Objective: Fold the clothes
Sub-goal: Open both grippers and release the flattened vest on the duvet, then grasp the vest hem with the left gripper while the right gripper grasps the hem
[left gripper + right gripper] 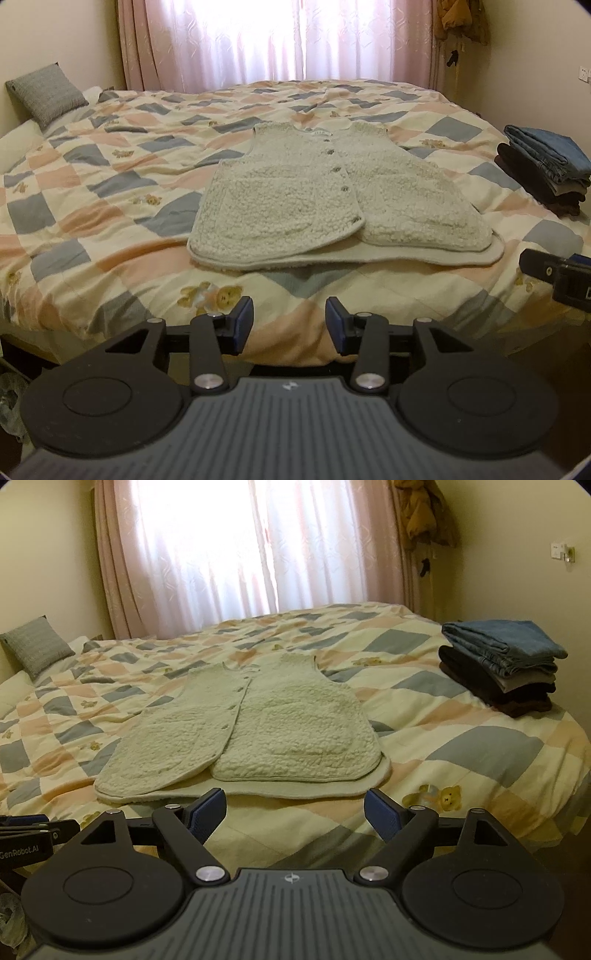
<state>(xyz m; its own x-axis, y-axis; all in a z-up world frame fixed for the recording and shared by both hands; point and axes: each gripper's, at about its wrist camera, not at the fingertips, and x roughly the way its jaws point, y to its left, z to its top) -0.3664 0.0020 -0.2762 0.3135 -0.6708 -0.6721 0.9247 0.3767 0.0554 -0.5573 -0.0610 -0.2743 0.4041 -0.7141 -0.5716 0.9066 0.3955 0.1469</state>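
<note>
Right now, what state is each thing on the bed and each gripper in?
Fleece vest: spread flat, unfolded, front panels overlapping.
Stack of clothes: folded, piled at the bed's right edge.
Grey cushion: leaning upright.
Left gripper: open, empty.
Right gripper: open, empty.

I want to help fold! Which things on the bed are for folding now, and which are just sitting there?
For the job:
fleece vest, spread flat, still unfolded
left gripper and right gripper, both open and empty

Just lying about:
stack of folded clothes
grey cushion
checked quilt
</note>
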